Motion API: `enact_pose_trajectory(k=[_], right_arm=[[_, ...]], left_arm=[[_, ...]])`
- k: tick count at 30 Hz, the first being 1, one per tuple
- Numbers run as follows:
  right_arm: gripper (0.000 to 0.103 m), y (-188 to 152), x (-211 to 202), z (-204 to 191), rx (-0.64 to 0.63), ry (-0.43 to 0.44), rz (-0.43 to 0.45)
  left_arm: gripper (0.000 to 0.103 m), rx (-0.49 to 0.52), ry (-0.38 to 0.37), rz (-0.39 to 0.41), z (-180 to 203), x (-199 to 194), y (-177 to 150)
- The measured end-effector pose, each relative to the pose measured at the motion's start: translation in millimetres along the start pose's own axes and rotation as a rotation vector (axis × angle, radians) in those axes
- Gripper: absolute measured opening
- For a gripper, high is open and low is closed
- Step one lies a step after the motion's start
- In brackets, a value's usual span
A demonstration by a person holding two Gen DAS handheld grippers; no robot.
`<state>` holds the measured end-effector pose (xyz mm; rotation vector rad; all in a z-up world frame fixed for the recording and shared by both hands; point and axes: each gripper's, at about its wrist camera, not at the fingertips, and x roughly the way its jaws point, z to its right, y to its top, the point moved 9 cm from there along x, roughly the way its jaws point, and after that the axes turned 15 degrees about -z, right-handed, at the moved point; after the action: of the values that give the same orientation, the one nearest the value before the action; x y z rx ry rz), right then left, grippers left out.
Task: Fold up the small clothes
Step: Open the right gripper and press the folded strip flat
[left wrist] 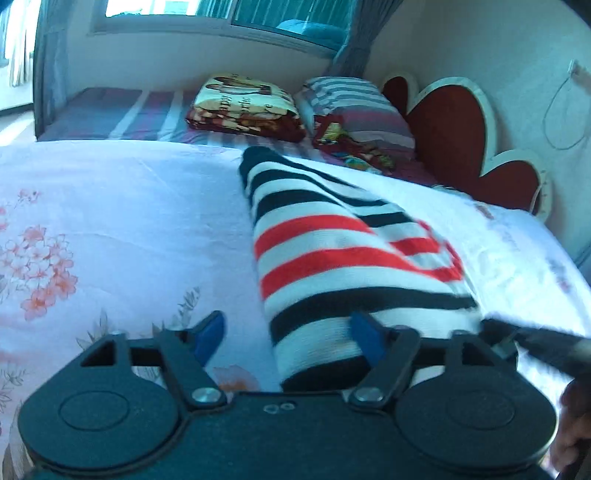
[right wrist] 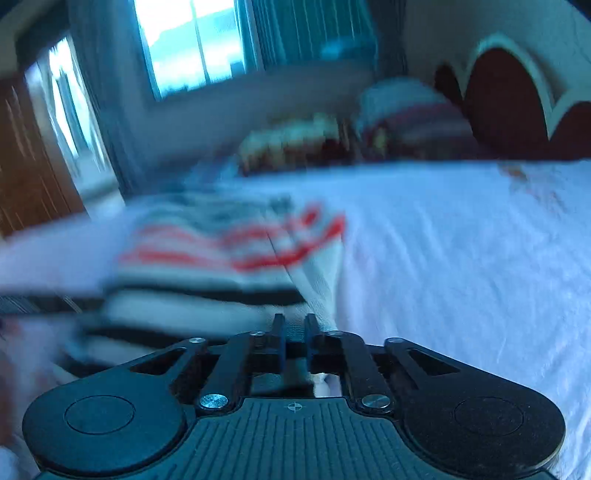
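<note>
The striped top (left wrist: 332, 251) looks soft and floppy (best pinched at an edge). The left gripper (left wrist: 288, 332) is spread wide around its near end; the right gripper (right wrist: 294, 332) is squeezed nearly shut, and whether cloth is caught cannot be told.

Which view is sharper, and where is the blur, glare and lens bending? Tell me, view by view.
Left wrist: mostly sharp; striped garment crisp, slight smear at right edge; window blown out; bed edges bow from the fisheye.
Right wrist: heavy motion blur; striped garment and pillows streaked; only the right gripper sharp; window glares.
</note>
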<state>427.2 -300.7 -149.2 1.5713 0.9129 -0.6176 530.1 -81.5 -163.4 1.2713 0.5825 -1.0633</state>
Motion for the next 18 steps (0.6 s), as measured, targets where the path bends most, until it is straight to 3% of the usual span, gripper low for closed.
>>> enact_pose_trajectory(k=[3, 4, 7, 8, 10, 12, 16, 18], right_arm=[[0.009, 8.1, -6.2, -1.3, -0.011, 0.008, -0.004], [0.009, 12.1, -15.1, -2.5, -0.015, 0.015, 0.032], [0.009, 19.4, -34.9, -10.3, -0.038, 0.052, 0.103], [0.009, 15.0, -31.6, -14.9, -0.056, 0.070, 0.086], [0.008, -2.7, 2.1, -21.0, -0.114, 0.036, -0.042], [0.008, -6.9, 10.0, -24.3, -0.136, 0.020, -0.026], [0.009, -0.6, 6.9, -21.5, -0.102, 0.036, -0.049], [0.009, 5.7, -5.3, -15.6, -0.064, 0.049, -0.009]], left_arm=[[0.067, 0.024, 0.016, 0.015, 3.8, -12.9, 0.9], [0.065, 0.042, 0.014, 0.028, 5.9, -18.5, 1.0], [0.066, 0.061, -0.003, 0.033, 13.5, -24.2, -4.5], [0.067, 0.070, 0.008, 0.025, 15.9, -22.0, -8.4], [0.073, 0.077, 0.040, -0.010, 15.4, -8.8, -19.4], [0.075, 0.031, 0.018, -0.020, 11.4, -3.9, -24.4], [0.075, 0.057, 0.047, -0.021, 13.8, -6.9, -21.8], [0.075, 0.066, 0.061, -0.021, 15.5, -12.6, -18.2]])
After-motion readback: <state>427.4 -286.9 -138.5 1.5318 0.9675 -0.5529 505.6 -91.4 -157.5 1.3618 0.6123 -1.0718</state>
